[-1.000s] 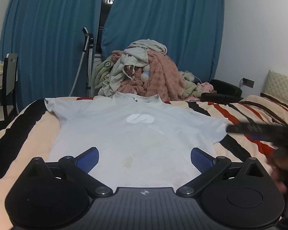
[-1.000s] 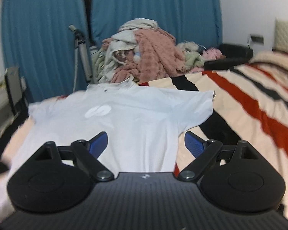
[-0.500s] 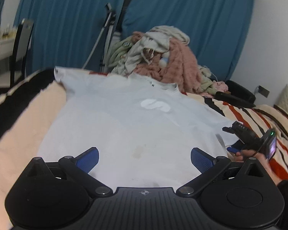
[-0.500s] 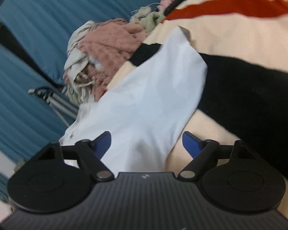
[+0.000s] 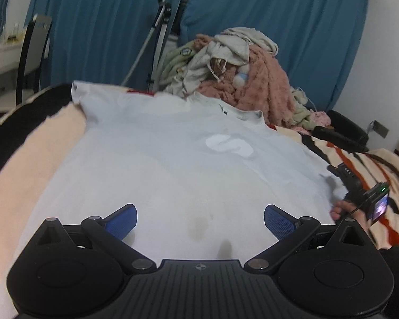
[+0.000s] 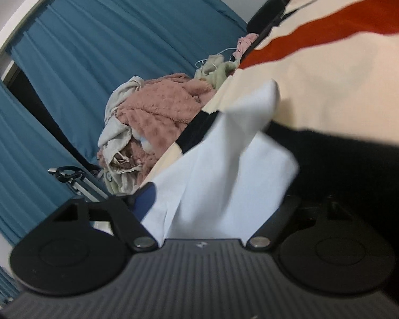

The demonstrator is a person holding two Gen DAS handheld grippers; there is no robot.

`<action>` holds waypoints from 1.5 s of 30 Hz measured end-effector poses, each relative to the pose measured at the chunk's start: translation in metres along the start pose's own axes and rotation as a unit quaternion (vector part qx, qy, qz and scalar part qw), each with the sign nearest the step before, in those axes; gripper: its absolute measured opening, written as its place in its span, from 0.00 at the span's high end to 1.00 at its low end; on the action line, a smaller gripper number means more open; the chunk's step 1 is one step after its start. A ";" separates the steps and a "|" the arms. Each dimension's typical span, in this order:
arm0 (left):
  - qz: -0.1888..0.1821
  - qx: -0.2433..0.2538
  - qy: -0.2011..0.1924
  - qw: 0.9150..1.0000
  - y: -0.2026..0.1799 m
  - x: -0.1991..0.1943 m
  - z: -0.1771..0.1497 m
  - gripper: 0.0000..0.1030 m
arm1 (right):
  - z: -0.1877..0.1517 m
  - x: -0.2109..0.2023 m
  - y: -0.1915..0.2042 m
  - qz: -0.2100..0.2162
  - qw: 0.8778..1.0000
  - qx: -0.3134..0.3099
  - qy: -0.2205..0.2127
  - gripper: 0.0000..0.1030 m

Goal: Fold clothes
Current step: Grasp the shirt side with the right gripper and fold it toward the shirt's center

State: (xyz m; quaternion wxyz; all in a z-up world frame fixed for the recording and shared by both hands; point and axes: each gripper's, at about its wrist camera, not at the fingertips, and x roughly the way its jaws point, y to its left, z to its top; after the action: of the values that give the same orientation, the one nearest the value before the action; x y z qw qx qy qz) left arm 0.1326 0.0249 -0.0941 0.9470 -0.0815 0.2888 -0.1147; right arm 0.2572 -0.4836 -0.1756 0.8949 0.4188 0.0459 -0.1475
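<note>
Left wrist view, left to right. A chair [image 5: 30, 55] stands at the far left before the blue curtains [image 5: 106, 26]. A white T-shirt [image 5: 173, 164] lies face up and spread flat on the striped blanket [image 5: 26, 159] of the bed, collar toward the curtains, one sleeve reaching to the left edge of the bed. Your left gripper [image 5: 199, 216] hovers over the shirt's lower half; its two blue pads [image 5: 121, 219] stand wide apart with nothing between them. Behind the collar rises a pile of clothes [image 5: 239, 71], pink, grey and pale green, with a light tripod [image 5: 157, 34] leaning just to its left. At the right edge of the shirt you see your right hand [image 5: 345, 211] and its gripper lying low against the sleeve.

Right wrist view, left to right. The view is strongly tilted. The curtains fill the left, then the pile of clothes. Your right gripper [image 6: 212, 194] sits at the shirt's sleeve [image 6: 231, 172]: the white cloth runs between its fingers, over the right-hand finger, and only the left blue pad [image 6: 145, 198] shows. You cannot tell from either view whether the jaws have closed on the cloth. The striped blanket, cream, red and black, fills the right.
</note>
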 end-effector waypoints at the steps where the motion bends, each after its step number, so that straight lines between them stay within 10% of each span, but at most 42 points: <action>1: 0.000 0.004 -0.003 1.000 -0.002 0.004 0.001 0.00 | 0.004 0.006 0.001 -0.008 1.000 -0.010 0.002 0.39; 5: 0.003 0.022 -0.021 1.000 -0.006 0.011 0.004 0.00 | 0.022 0.022 0.024 -0.068 0.993 -0.090 0.019 0.90; 11: -0.004 0.007 -0.034 0.999 0.004 -0.006 0.012 0.00 | 0.061 0.003 0.097 -0.093 0.979 -0.179 -0.018 0.93; 17: 0.011 0.006 -0.048 0.999 0.028 -0.044 0.021 0.00 | 0.056 -0.005 0.212 -0.135 0.935 -0.324 -0.054 0.93; 24: 0.033 -0.002 -0.092 0.995 0.073 -0.070 0.040 0.00 | -0.025 0.014 0.331 -0.138 0.883 -0.444 -0.067 0.93; 30: 0.050 -0.034 -0.075 0.995 0.113 -0.050 0.041 0.00 | -0.158 0.061 0.383 -0.098 0.840 -0.533 -0.006 0.93; 35: 0.060 -0.064 -0.056 0.995 0.140 -0.028 0.040 0.00 | -0.222 0.093 0.387 -0.075 0.844 -0.528 0.058 0.90; 39: 0.056 -0.073 -0.043 0.995 0.142 -0.013 0.039 0.00 | -0.226 0.096 0.380 -0.033 0.868 -0.485 0.099 0.06; 45: 0.057 -0.060 -0.043 0.996 0.135 -0.009 0.037 0.00 | -0.193 0.043 0.377 0.024 0.902 -0.420 0.098 0.04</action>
State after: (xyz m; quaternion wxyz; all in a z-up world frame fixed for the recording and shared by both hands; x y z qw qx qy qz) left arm 0.1691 0.1600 -0.0886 0.9570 -0.1269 0.2579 -0.0395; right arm 0.4202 -0.1171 -0.0316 0.9820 0.0174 0.1810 -0.0517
